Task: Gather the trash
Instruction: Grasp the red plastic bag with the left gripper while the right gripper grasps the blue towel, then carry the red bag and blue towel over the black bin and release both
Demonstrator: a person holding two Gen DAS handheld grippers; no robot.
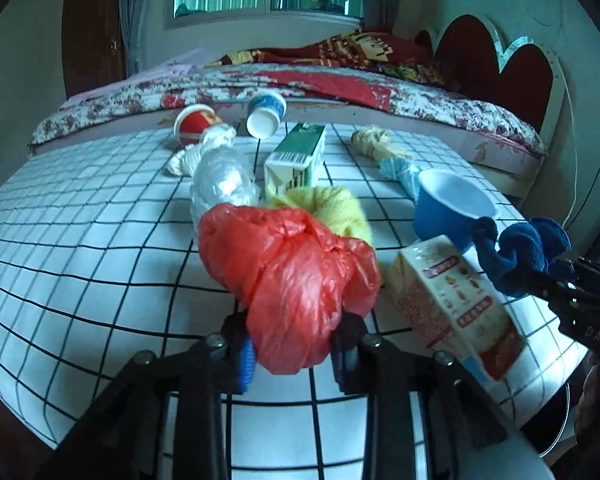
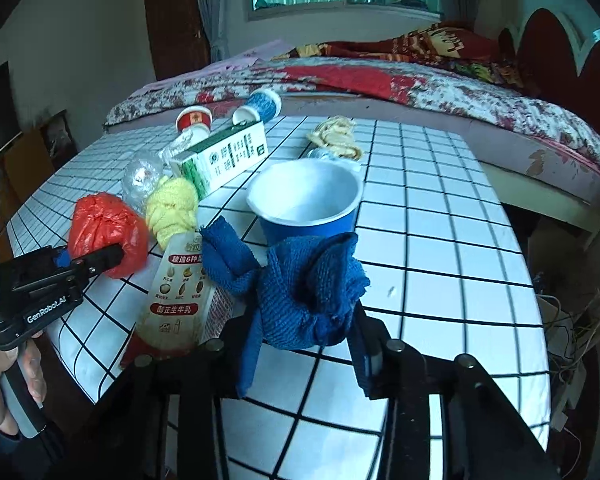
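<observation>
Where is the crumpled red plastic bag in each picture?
Left wrist view: the red plastic bag fills the lower middle, pinched by the left gripper.
Right wrist view: it sits at the left edge, same gripper clamped on it.
Shared landmark: the yellow cloth right behind it.

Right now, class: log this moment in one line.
left hand-held gripper: shut on red bag | right hand-held gripper: shut on blue cloth
</observation>
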